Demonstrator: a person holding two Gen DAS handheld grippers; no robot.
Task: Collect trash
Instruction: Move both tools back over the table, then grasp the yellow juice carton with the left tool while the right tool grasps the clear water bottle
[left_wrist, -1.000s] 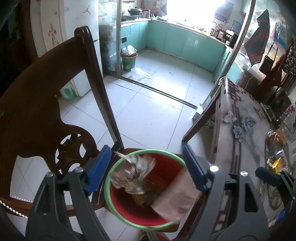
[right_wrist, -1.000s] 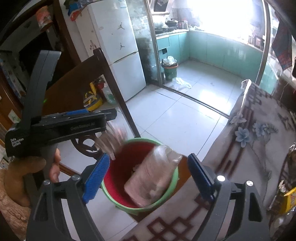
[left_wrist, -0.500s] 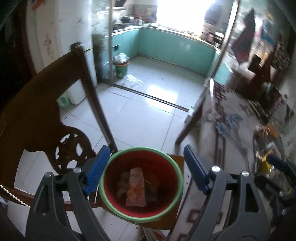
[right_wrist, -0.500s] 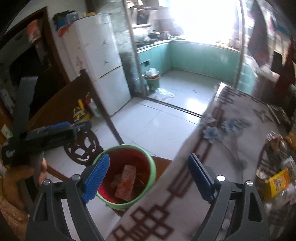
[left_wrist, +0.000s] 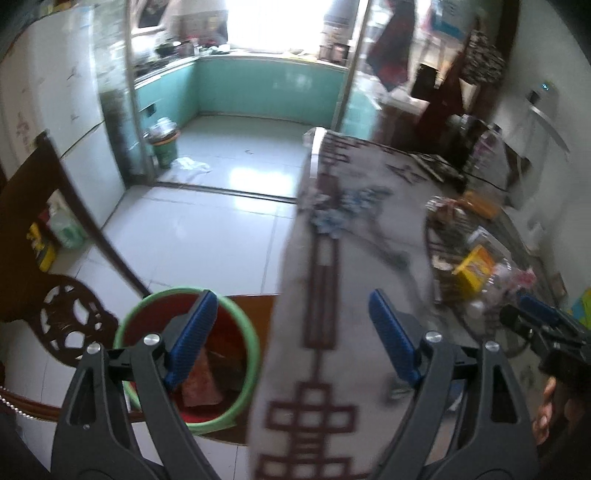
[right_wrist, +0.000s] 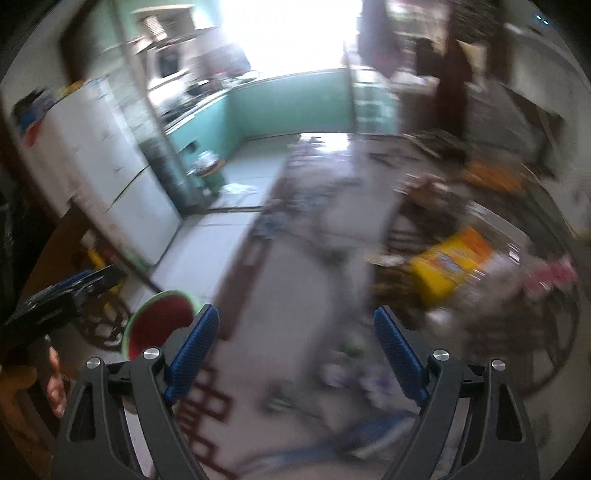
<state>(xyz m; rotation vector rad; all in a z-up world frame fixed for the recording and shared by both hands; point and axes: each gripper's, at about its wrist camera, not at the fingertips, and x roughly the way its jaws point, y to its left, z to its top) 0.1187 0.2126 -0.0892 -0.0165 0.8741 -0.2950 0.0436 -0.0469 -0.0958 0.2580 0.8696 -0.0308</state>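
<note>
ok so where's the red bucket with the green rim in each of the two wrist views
Left wrist: the red bucket sits at lower left on the chair seat, partly behind the left finger, trash inside.
Right wrist: the bucket shows at lower left, beside the tablecloth edge, partly hidden by the left finger.
Shared landmark: the patterned tablecloth immediately right of it.

Home dining area: white fridge (left_wrist: 55, 122), teal kitchen cabinets (left_wrist: 273, 88), carved wooden chair (left_wrist: 33, 221), cloth-covered table (left_wrist: 351, 258).
</note>
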